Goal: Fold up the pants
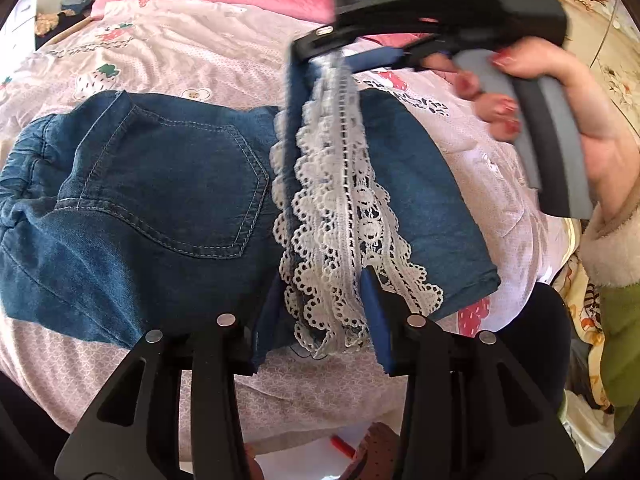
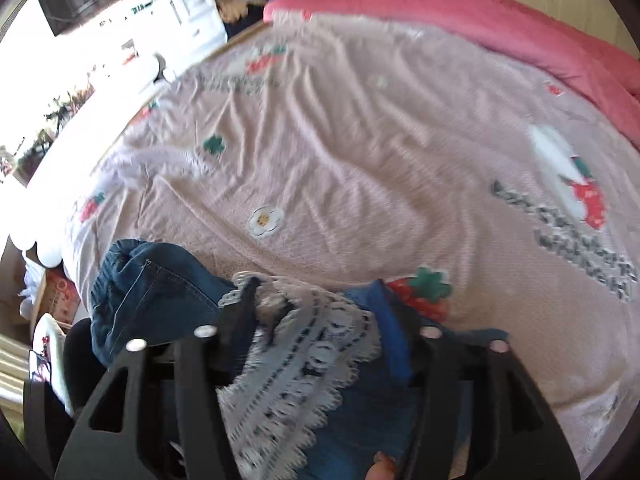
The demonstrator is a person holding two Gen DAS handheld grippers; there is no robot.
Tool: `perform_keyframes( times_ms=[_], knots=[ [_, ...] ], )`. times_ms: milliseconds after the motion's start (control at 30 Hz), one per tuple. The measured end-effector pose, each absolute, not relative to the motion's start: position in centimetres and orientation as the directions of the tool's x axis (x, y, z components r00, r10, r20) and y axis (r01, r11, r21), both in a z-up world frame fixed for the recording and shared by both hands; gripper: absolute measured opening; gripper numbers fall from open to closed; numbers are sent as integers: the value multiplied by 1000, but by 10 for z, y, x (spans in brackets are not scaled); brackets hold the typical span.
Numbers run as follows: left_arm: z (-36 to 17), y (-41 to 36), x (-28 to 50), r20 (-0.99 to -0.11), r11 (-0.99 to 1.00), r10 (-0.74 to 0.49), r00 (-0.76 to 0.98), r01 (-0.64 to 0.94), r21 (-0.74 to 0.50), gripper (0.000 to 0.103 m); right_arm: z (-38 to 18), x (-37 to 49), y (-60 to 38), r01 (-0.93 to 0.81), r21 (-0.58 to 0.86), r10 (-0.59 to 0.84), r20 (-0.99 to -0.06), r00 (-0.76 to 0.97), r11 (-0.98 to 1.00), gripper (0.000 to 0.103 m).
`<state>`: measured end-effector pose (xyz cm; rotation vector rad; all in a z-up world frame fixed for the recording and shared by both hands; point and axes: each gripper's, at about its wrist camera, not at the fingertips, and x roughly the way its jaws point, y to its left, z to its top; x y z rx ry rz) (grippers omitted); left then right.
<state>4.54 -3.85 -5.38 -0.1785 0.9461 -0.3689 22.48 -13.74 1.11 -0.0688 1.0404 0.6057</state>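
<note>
While both grippers' fingers (image 1: 374,312) pinch the lace hem (image 1: 344,216), the denim pants (image 1: 160,200) lie crosswise on the bed (image 1: 200,64).

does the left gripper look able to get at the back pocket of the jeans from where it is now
Probably yes. The back pocket lies face up on the bed, uncovered, just left of the left gripper. But the lace hem hangs between its fingers, so it would have to let that go first.

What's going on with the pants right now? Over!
Left gripper and right gripper each around the lace hem, lifting it. Denim pants half-folded on the pink bedsheet. Nothing in the way. Over.
</note>
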Motion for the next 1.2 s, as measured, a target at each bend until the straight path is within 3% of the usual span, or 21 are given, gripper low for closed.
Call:
perform_keyframes(
  times_ms=[200, 400, 567, 800, 967, 1200],
  knots=[
    [-53, -40, 46, -762, 928, -373, 529, 224, -298, 35, 28, 215, -164, -512, 258, 501, -756, 421, 820, 64],
    [-50, -39, 44, -762, 931, -365, 535, 219, -292, 38, 35, 223, -163, -512, 283, 517, -757, 400, 811, 66],
    [-37, -33, 39, -737, 927, -375, 562, 224, -301, 39, 26, 206, -172, -531, 214, 466, -789, 400, 820, 66],
    [-14, -56, 34, -702, 919, -391, 596, 297, -261, 50, 11, 193, -222, -444, 171, 385, -804, 453, 880, 66],
    [-22, -91, 39, -713, 901, -415, 565, 365, -234, 52, 7, 188, -219, -493, 301, 507, -782, 362, 816, 65],
    [-50, -123, 44, -787, 917, -331, 521, 374, -138, 52, -16, 219, -165, -515, 234, 428, -853, 298, 825, 65]
  ],
)
